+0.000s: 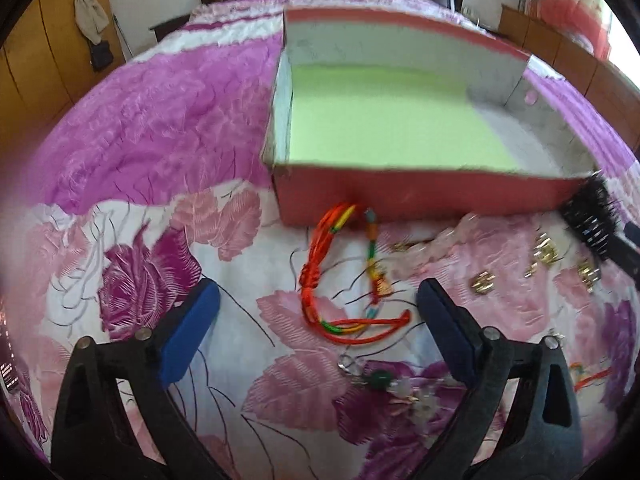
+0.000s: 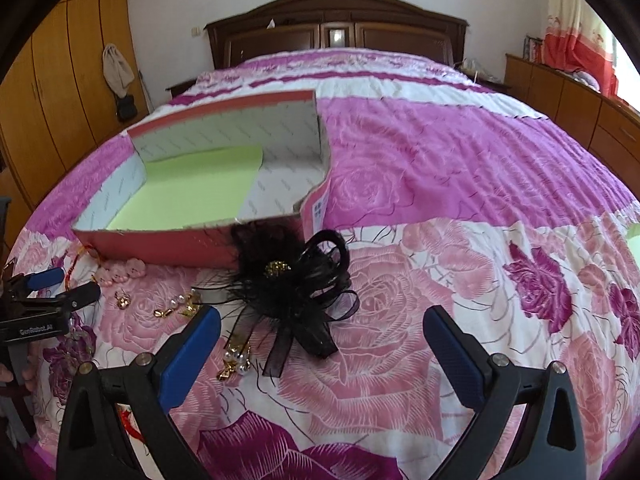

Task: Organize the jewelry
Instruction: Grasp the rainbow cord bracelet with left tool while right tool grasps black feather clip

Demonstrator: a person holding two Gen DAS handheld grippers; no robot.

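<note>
A red cardboard box with a green liner stands open on the bed; it also shows in the right wrist view. A red braided cord bracelet lies in front of it, between the fingers of my open, empty left gripper. Gold earrings and a pink bead bracelet lie to the right. A green-bead charm lies below. My right gripper is open and empty, just short of a black feather hair clip. Gold and pearl earrings lie to its left.
The flowered pink bedspread covers the whole bed. A dark wooden headboard is at the far end, wooden wardrobes on the left and a low cabinet on the right. My left gripper shows at the right wrist view's left edge.
</note>
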